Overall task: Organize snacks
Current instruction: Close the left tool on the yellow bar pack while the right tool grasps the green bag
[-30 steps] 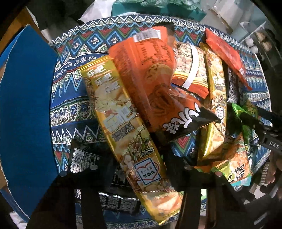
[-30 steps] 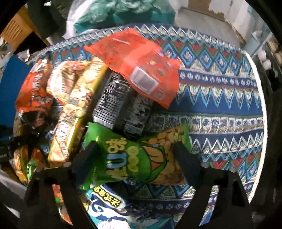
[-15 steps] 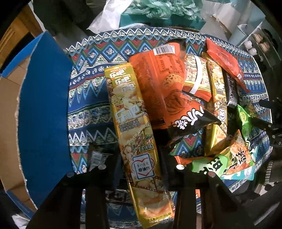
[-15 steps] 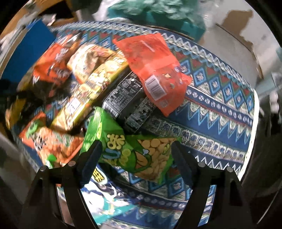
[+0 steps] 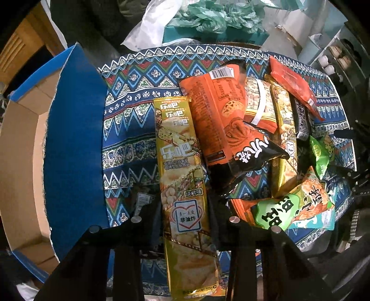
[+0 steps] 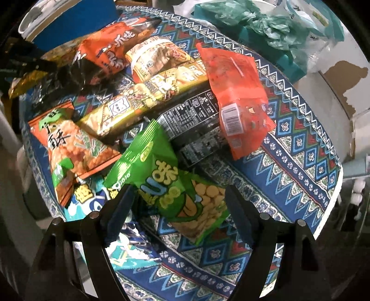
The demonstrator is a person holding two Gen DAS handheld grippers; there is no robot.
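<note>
Lifted higher than before, left gripper (image 5: pixel 185 222) closed on long gold snack packet (image 5: pixel 180 162), right gripper (image 6: pixel 178 208) gripping green snack bag (image 6: pixel 166 178), patterned tablecloth (image 6: pixel 289 162) near edge.

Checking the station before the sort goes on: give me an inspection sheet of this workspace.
Surface: table under a patterned blue cloth, with snack packets piled on one side.
Job's things: long gold packet; green packet; overlapping pile including an orange packet, a red packet and a black packet.
Clutter: nothing seen besides the snacks.
Grippers: left tool shut on the long gold packet; right tool closed across the green packet.
Cables: nothing seen.
Surroundings: open cardboard box, blue outside, beside the table; teal plastic bags behind the table.
</note>
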